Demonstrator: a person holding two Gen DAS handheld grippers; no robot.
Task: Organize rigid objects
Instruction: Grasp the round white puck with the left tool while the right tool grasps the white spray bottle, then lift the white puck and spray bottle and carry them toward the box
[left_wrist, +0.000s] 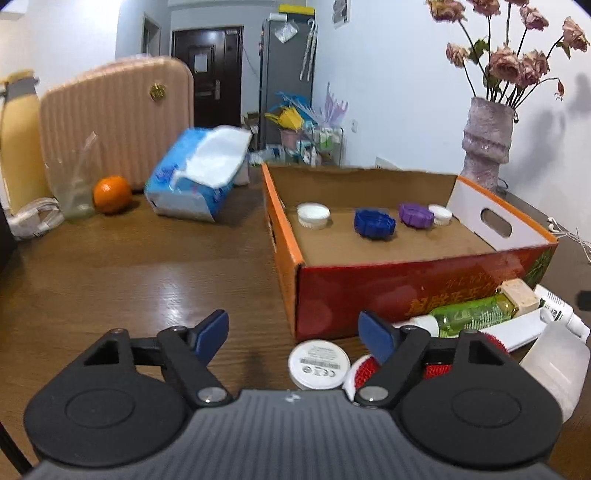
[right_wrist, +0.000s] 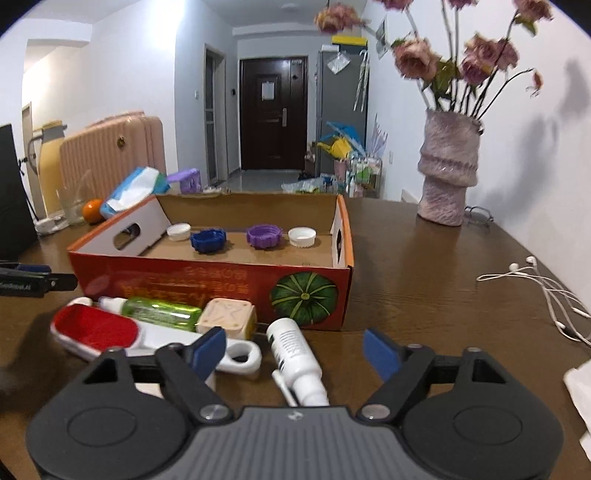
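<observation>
**Both grippers empty over loose items before the box**

Nearest in the left wrist view, the left gripper (left_wrist: 291, 332) is seen with its jaws spread and nothing between them; a white disc (left_wrist: 319, 363) lies on the table (left_wrist: 129, 266) just ahead, at about 6 o'clock of the box (left_wrist: 406, 291). In the right wrist view the right gripper (right_wrist: 295, 349) is likewise spread and empty, with a white bottle (right_wrist: 293, 350) lying in the gap, untouched by the pads. The bottle is judged the likeliest next pick, since it lies lengthwise between the jaws.

Just beyond, at 9 to 10 o'clock of the bottle, a red brush (right_wrist: 99, 330), a green bottle (right_wrist: 159, 314) and a wooden block (right_wrist: 227, 317) are crowded together against the front wall of the box. They are probably gathered there as the unsorted pile. Their closeness may hinder a clean grasp: a jaw closing on one could nudge its neighbour.

Inside the box, four caps are set in a row along the far side: a white cap (right_wrist: 178, 232), a blue cap (right_wrist: 208, 240), a purple cap (right_wrist: 264, 236) and another white cap (right_wrist: 302, 236). The near floor of the box is bare, so room remains for more. The front wall must be cleared before anything is lowered in.

Farther off, earphones (right_wrist: 535, 284) lie at 3 o'clock, a vase (right_wrist: 447, 166) at 1 o'clock, and tissues (left_wrist: 199, 173), an orange (left_wrist: 112, 194) and a suitcase (left_wrist: 118, 118) at 10 to 11 o'clock.
</observation>
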